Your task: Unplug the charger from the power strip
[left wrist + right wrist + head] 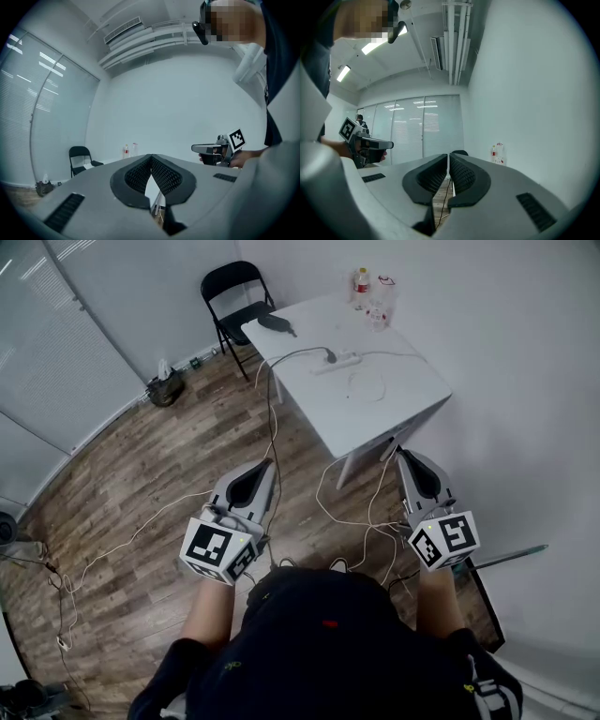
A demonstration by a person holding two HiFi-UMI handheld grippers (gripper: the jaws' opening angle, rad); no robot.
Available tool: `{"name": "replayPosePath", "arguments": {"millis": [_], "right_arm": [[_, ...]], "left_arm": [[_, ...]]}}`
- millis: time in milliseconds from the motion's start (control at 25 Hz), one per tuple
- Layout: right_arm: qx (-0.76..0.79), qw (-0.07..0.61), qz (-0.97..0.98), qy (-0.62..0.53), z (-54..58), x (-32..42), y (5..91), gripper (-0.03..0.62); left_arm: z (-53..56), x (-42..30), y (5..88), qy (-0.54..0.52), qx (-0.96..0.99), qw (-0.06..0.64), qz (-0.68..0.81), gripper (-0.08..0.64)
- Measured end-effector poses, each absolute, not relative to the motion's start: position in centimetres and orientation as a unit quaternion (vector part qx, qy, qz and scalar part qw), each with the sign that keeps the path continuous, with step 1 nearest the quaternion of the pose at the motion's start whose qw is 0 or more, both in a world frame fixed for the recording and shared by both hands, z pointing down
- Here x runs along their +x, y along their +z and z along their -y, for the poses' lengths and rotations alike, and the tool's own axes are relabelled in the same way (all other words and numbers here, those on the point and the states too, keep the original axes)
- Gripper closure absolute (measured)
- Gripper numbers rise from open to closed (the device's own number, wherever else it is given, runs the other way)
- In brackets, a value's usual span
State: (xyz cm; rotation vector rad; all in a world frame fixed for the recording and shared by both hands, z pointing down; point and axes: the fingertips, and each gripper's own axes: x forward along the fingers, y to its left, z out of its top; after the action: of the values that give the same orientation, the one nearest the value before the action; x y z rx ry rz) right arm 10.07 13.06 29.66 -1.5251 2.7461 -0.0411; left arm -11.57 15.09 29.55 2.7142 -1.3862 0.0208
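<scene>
A white power strip (339,359) lies on the white table (403,404) far ahead of me, with a dark plug (330,356) at its left end and a thin white cable (367,386) looped beside it. Both grippers hang level near my body, well short of the table. The left gripper (270,463) is shut, its ribbed pads (140,172) meeting at the tips with nothing between them. The right gripper (400,452) is shut too, its pads (459,174) closed on nothing. Each gripper view shows the other gripper out to the side.
A black folding chair (234,296) stands left of the table's far end. Bottles (362,282) and a black object (275,324) sit on the table's far part. Loose cables (347,517) trail over the wooden floor between me and the table. A white wall runs along the right.
</scene>
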Motion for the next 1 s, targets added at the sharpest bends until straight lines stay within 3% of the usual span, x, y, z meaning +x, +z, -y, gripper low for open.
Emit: {"name": "replayPosePath", "arguments": {"millis": [1000], "right_arm": [[-0.468, -0.006, -0.882, -0.060, -9.1, 18.3, 35.0, 0.561]], "left_arm": [[-10.9, -2.4, 32.3, 0.032, 0.886, 0.059, 0.458, 0.540]]}}
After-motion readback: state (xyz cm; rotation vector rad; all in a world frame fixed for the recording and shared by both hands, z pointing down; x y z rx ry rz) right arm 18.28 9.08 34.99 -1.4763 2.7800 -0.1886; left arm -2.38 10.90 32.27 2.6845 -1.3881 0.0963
